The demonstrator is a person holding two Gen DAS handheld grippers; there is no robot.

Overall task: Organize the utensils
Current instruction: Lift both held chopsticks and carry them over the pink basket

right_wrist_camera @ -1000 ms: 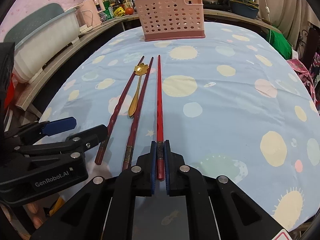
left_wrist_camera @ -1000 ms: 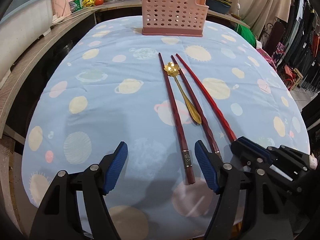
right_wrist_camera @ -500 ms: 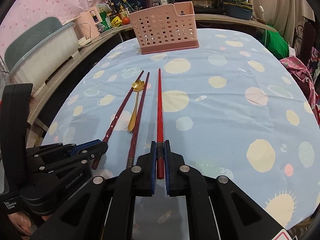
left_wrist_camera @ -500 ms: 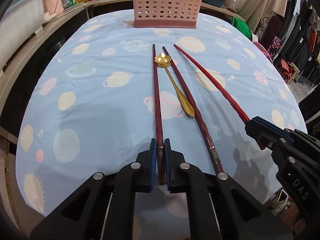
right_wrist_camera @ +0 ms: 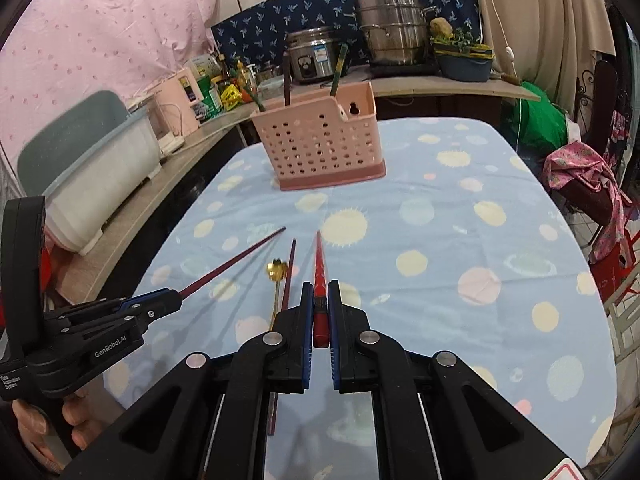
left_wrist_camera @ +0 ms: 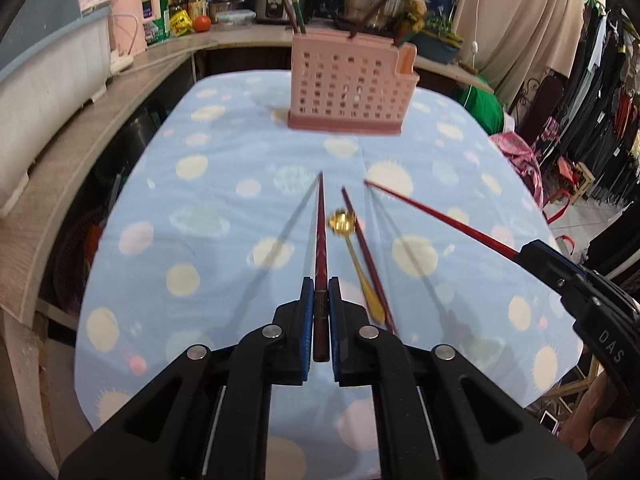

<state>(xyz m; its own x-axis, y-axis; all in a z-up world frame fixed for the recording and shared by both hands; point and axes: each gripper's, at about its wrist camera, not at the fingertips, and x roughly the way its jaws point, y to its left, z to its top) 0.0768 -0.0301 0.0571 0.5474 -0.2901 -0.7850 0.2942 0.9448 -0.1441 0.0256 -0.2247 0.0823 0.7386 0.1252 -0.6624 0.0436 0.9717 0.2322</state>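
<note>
1. The dark maroon chopstick [left_wrist_camera: 320,240] is clamped near its butt end between the jaws of the left gripper [left_wrist_camera: 319,312]. A second ago those jaws stood wide over it as it lay on the table [left_wrist_camera: 224,248]; they have just been closing, and now the stick is lifted, its tip in the air with a shadow below.
2. The bright red chopstick [right_wrist_camera: 320,272] is pinched the same way by the right gripper [right_wrist_camera: 319,320], jaws narrow on it as before, and it too has come up off the cloth.
3. To my eye that means both pickups are done and the carry to the pink caddy [right_wrist_camera: 320,140] at the far end is next.
4. A third chopstick [left_wrist_camera: 366,248] and the gold spoon [left_wrist_camera: 352,252] are left lying side by side between the two raised sticks.
5. The right wrist view shows the caddy already has a few handles standing in it, and a hand [right_wrist_camera: 52,428] under the left tool; the left view is blurred there.
6. The left view alone shows the red stick's full length slanting in from the right gripper.
</note>
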